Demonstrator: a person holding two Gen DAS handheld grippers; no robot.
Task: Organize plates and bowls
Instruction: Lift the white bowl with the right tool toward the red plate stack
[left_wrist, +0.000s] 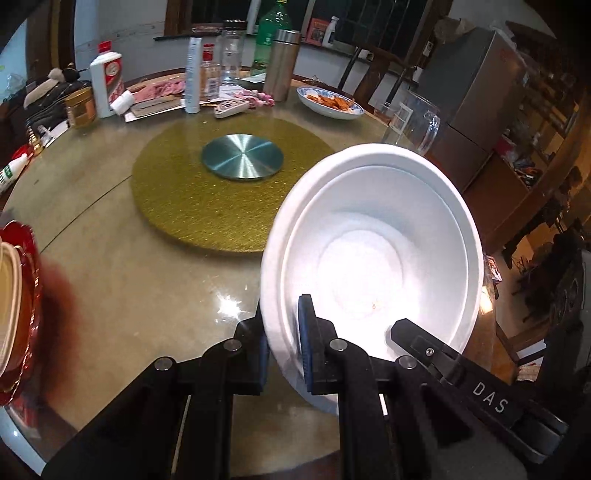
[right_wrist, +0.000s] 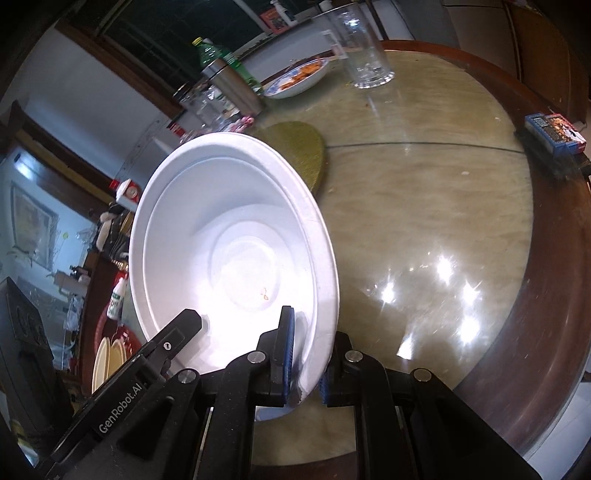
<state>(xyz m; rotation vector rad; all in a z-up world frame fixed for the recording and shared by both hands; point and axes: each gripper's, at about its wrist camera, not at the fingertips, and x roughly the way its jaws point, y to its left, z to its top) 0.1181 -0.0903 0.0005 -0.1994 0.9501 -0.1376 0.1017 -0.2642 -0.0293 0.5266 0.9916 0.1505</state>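
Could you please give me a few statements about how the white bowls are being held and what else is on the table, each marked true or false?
1. Both grippers clamp the rim of the stacked white bowls. True: the left gripper and the right gripper each pinch the rim.
2. The bowls lie flat on the table. False: they are tilted and lifted.
3. The blue-rimmed dish holds orange food. True.
4. The gold turntable carries several bottles. False: only a metal disc sits on it.
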